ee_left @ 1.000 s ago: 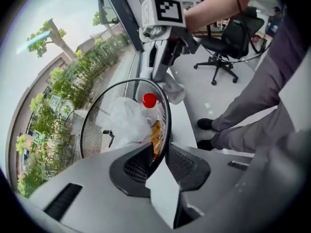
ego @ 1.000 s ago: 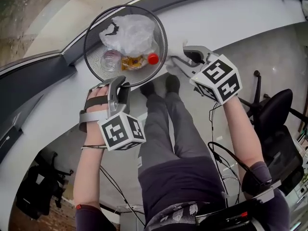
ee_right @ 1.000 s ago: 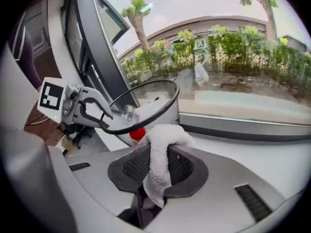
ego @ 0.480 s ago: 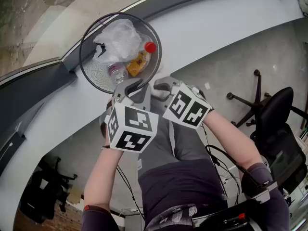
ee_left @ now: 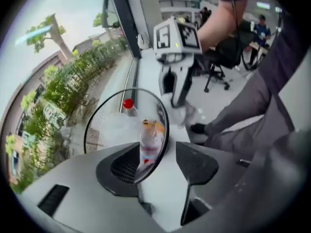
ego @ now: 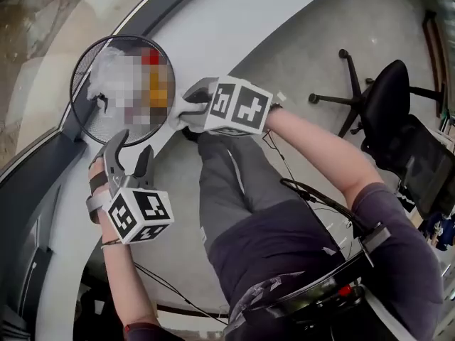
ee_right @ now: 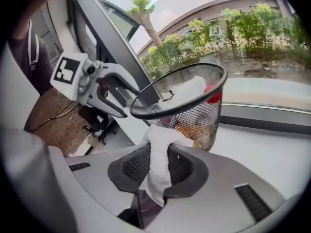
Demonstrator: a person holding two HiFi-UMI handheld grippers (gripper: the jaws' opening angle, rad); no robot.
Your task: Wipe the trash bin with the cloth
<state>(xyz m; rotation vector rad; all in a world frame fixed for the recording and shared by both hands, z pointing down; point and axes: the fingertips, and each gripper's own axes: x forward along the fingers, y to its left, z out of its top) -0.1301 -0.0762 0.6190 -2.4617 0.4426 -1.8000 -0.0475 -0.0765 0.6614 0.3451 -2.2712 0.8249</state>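
Note:
The black mesh trash bin [ego: 91, 69] stands on the white ledge with a plastic bag, a red-capped bottle [ee_left: 127, 106] and wrappers inside. My right gripper [ego: 186, 109] is shut on a white cloth [ee_right: 158, 161], which touches the outside of the bin [ee_right: 197, 111] just below its rim. My left gripper [ego: 132, 153] sits below the bin; its jaws have just been opening. They stand wide apart, with the rim of the bin [ee_left: 163, 130] crossing between them and no pad pressing on it. The right gripper view shows the left gripper [ee_right: 130, 103] beside the rim.
A window with a dark frame [ego: 43, 162] runs behind the bin. The person's legs [ego: 234, 190] stand right below the grippers. An office chair [ego: 387, 98] is at the right, and cables [ego: 313, 197] hang by the right arm.
The left gripper has let go of the bin's rim, opened, and drawn back down-left. The right gripper has brought the cloth leftward against the bin's side. The view has swung right.

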